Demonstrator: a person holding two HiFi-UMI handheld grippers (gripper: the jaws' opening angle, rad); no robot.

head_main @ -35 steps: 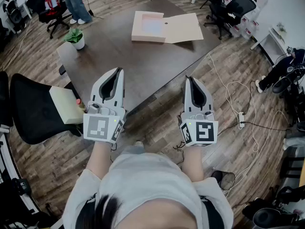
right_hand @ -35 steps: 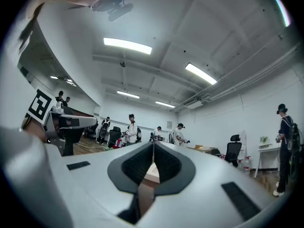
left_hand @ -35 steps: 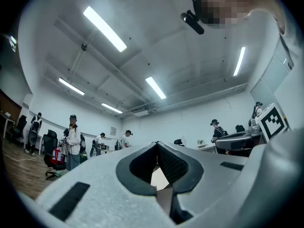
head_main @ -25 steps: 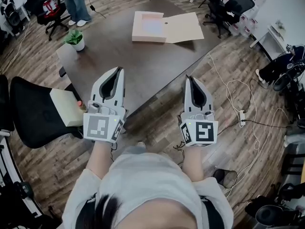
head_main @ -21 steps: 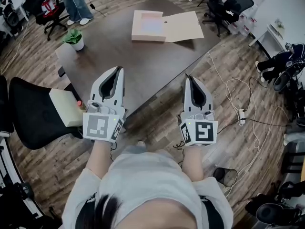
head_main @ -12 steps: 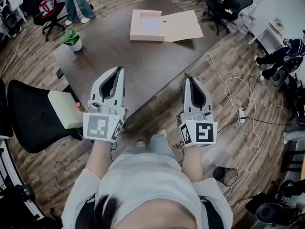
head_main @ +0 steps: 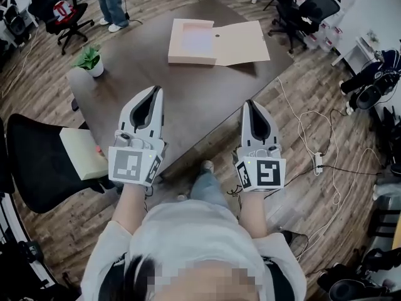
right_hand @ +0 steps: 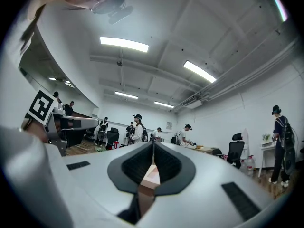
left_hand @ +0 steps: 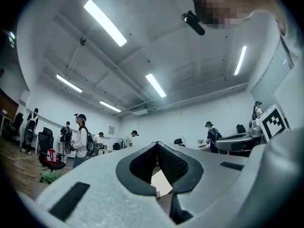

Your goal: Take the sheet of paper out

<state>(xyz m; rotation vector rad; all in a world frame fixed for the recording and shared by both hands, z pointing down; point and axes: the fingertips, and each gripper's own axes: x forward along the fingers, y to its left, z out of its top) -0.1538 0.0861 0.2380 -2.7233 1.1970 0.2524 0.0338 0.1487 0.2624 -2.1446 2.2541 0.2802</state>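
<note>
A flat tan box [head_main: 188,56] lies open at the far side of the dark table [head_main: 156,74], its lid [head_main: 243,42] folded out to the right. A pale sheet of paper [head_main: 197,39] rests inside the box. My left gripper [head_main: 155,91] hangs over the table's near edge, shut, its tips meeting with nothing between them. My right gripper [head_main: 249,103] is level with it near the table's corner, also shut and empty. Both are well short of the box. The left gripper view shows the closed tips [left_hand: 156,144]; the right gripper view shows its own [right_hand: 153,144], with the box [right_hand: 149,175] beyond.
A potted plant [head_main: 89,60] stands at the table's left corner. A black chair [head_main: 34,162] with a pale block [head_main: 81,152] on it is at my left. Office chairs [head_main: 307,8] stand at the far right, cables [head_main: 319,149] trail over the floor, and a person [head_main: 116,2] stands beyond the table.
Both grippers have moved forward together toward the table as the person steps; a leg now shows below them. The jaws stay shut. The box has not moved.
</note>
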